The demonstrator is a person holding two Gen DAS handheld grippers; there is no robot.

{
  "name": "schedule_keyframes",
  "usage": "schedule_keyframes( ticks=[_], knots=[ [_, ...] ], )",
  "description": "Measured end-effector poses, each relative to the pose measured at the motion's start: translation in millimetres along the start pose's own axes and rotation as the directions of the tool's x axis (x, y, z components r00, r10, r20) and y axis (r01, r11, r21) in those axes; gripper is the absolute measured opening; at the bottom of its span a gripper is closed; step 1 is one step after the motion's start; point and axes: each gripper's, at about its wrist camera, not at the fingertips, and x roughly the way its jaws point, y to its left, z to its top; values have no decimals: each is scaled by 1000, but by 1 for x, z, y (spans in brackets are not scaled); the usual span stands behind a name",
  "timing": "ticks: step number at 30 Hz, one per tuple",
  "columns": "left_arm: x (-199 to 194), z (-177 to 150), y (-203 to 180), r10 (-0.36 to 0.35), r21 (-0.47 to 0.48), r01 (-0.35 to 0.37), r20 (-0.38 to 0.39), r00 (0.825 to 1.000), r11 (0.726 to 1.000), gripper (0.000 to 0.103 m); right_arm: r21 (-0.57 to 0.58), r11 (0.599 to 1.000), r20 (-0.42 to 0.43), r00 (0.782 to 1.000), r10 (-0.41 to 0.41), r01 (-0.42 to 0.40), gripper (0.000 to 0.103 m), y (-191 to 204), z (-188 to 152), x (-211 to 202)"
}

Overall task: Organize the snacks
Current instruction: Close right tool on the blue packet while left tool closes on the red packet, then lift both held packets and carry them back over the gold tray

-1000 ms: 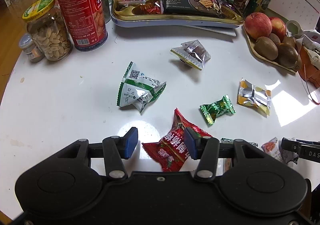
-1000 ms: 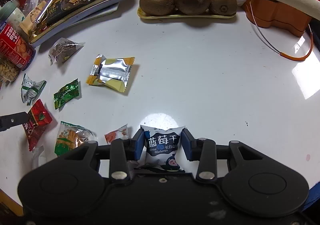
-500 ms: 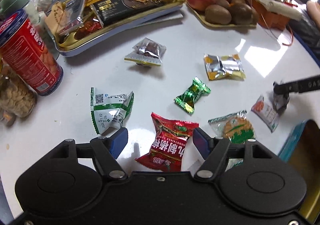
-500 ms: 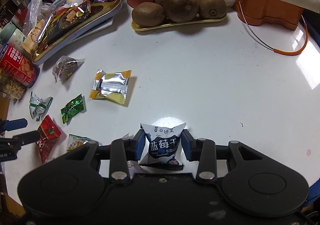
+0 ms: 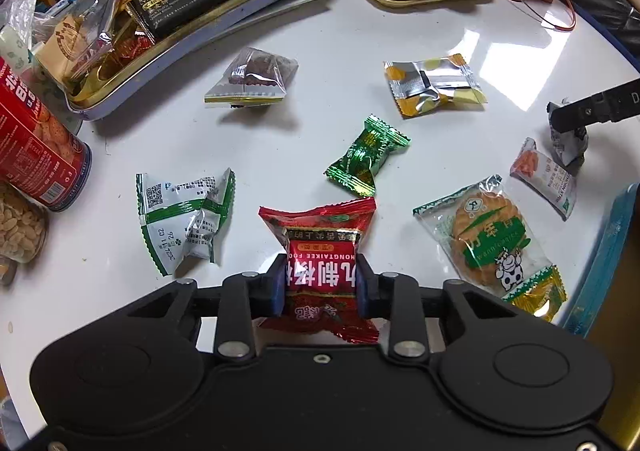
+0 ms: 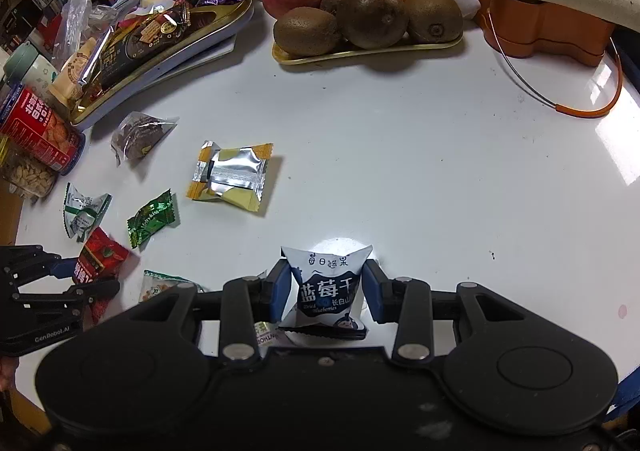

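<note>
Candy [image 5: 367, 158] lies between cookie packet [image 5: 486, 239] and tray [image 5: 192, 51] on table [image 5: 340, 51]

Glossy white table [image 6: 400, 171] with scattered snack packets, gold tray [image 5: 240, 7], fruit plate [image 6: 368, 53].

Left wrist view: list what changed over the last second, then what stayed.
The left gripper rolled to square up on the red snack packet; its jaws have just been closing and now pinch it. The right gripper stayed clamped on the blueberry packet. The loose snacks lie unmoved on the white table.
</note>
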Motion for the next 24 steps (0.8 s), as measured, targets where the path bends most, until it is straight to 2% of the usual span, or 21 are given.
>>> schedule_keyframes(
  ticks=[6,12,21,24],
  knots=[
    [-3,-2,9,6,-87,-4,14,1000,996,37,7,1000,5,1000,-8,8,41,-2,2,2],
    [-12,-5,18,45,-208,-37,34,998,977,36,16,1000,27,1000,-5,5,40,-3,5,2],
    [-29,-18,32,69,-397,-42,53,996,917,36,26,1000,74,997,-11,9,40,-1,10,-4],
    [-40,-23,34,85,-434,-48,65,994,900,36,36,999,86,996,10,-13,40,-1,9,-12]
  ],
)
